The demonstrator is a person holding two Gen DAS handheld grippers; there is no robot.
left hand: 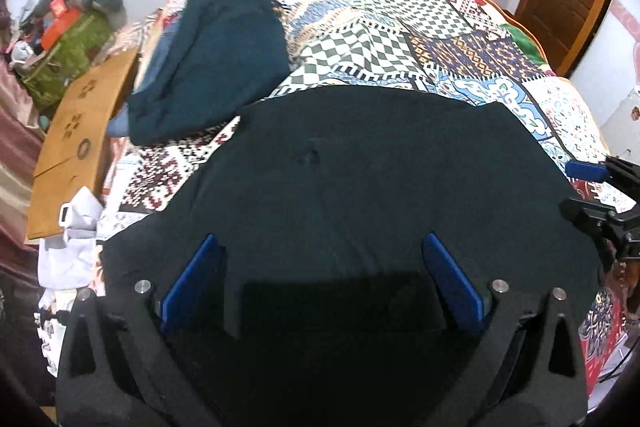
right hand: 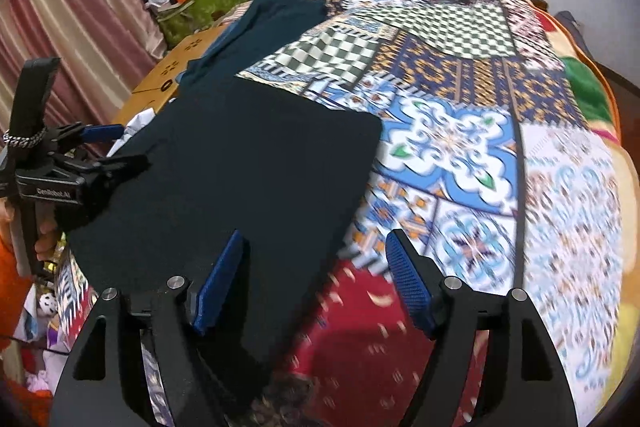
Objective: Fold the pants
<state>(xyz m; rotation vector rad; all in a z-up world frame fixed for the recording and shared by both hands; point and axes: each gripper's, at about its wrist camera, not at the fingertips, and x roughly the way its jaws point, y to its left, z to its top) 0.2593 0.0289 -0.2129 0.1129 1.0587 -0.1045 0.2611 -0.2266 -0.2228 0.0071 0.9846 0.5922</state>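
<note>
Patchwork bedspread (right hand: 452, 131) covers the bed. Black pants (left hand: 360, 179) lie flat on it at the near edge, already folded over. Teal folded garment (left hand: 216, 67) further back, apart. Left gripper (left hand: 320, 267) spread wide above the pants, nothing clamped; right gripper (right hand: 316, 267) parted, straddling the pants' right edge, pads not pressing

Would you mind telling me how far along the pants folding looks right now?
Partly done, I would say. The black pants lie flat on the patterned bedspread as a compact rectangle, apparently already folded. A teal garment sits folded farther back. Nothing is in hand: left gripper and right gripper are open above the near edge. Probably another fold remains.
</note>
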